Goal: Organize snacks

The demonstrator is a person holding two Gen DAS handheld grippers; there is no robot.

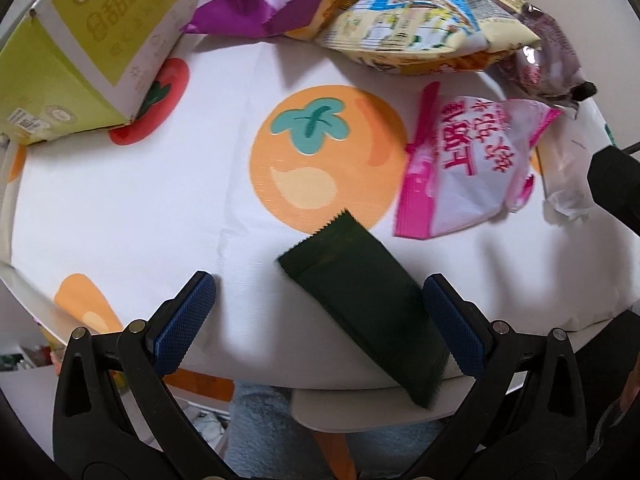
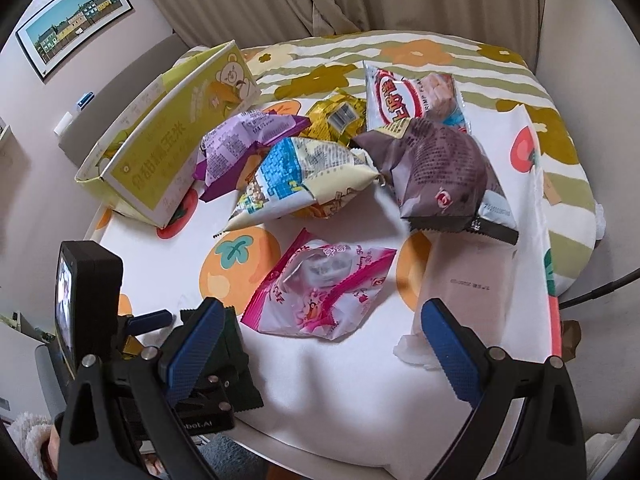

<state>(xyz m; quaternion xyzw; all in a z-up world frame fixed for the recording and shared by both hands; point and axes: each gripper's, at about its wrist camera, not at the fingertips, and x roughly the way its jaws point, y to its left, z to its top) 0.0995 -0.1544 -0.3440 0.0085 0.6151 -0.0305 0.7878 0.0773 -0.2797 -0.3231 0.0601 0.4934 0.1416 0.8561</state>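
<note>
While both grippers' ribbed blue jaws gape, a flat dark-green sachet [image 1: 360, 304] lies on wrinkled tablecloth [image 1: 140, 208].

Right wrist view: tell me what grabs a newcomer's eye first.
A heap of bright snack bags fills the middle of the fruit-print tablecloth, beside a yellow-green box on the left. A pink bag lies alone nearer the camera. The left gripper is open around a dark green packet at the table's near edge.

Both claws, left claw [image 1: 320, 312] and right claw [image 2: 318, 338], share black arms, silver rivets, and blue cross-hatched pads [image 1: 454, 322].
</note>
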